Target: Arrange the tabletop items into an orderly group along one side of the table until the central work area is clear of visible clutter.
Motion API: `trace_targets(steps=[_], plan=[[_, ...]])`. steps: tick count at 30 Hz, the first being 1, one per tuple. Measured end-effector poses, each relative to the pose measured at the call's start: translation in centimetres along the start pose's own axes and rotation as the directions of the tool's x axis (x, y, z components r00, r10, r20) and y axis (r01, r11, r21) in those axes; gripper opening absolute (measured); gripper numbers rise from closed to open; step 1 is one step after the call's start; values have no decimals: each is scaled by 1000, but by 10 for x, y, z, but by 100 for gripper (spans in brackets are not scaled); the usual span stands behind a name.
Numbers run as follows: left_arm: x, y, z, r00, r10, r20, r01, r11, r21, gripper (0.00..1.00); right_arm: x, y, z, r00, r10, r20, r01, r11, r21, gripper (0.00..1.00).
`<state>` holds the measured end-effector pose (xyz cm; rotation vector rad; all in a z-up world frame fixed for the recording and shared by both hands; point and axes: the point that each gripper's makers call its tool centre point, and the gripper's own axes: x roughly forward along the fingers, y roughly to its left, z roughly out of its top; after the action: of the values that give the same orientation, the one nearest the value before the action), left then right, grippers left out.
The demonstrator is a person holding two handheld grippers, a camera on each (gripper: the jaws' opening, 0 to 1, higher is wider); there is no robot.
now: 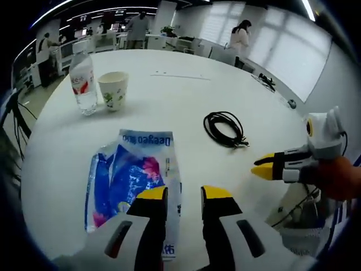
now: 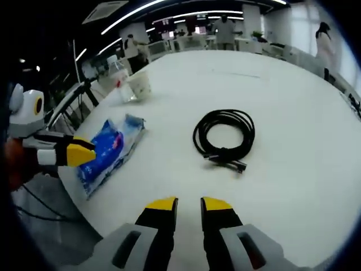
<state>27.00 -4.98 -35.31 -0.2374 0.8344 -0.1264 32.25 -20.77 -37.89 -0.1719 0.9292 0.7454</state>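
Observation:
A blue and white plastic packet (image 1: 132,175) lies flat near the table's near edge. My left gripper (image 1: 184,195) is open just over the packet's right edge, its left finger (image 1: 152,197) overlapping it with nothing held. Further in, a black coiled cable (image 1: 224,129) rests on the table. A water bottle (image 1: 83,84) and a paper cup (image 1: 113,90) stand side by side at the far left. My right gripper (image 2: 189,204) hovers open short of the cable (image 2: 224,135), and its tips (image 1: 260,166) enter the left gripper view from the right. Left of it lies the packet (image 2: 110,149), with the left gripper (image 2: 84,152) beside it.
The white round table (image 1: 169,107) has bare room in its middle and far half. A thin pale strip (image 1: 180,75) lies near the far edge. Black stands and cables (image 2: 73,101) rise beside the table edge. People (image 1: 240,36) stand among desks behind.

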Motion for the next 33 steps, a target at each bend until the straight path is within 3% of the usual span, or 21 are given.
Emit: trace_targets(steps=[7,18,22,25,30,33], plan=[[-23,13,-16,999,34,-5,-34,998,-51,21,-2,13,-11,1000,18,-17,-18,1000,8,15],[-54,41,-30,995,97,16,-93,985,-147,19,-5,31,-2,999,51,-4,-51,999,-16,16],[-66,55,-41,991,132,16,-124,963,-238,19,-4,35,1,998,68,6,-68,997,-33,16],[-71,59,-53,988,155,-4,-148,936,-320,20,-5,42,3,996,89,7,-89,995,-55,18],[-69,64,-62,989,145,-6,-135,905,-403,22,-12,53,5,994,113,3,-112,990,-87,20],[-67,55,-61,992,128,-6,-118,896,-428,24,-14,57,5,992,124,-2,-123,986,-109,21]])
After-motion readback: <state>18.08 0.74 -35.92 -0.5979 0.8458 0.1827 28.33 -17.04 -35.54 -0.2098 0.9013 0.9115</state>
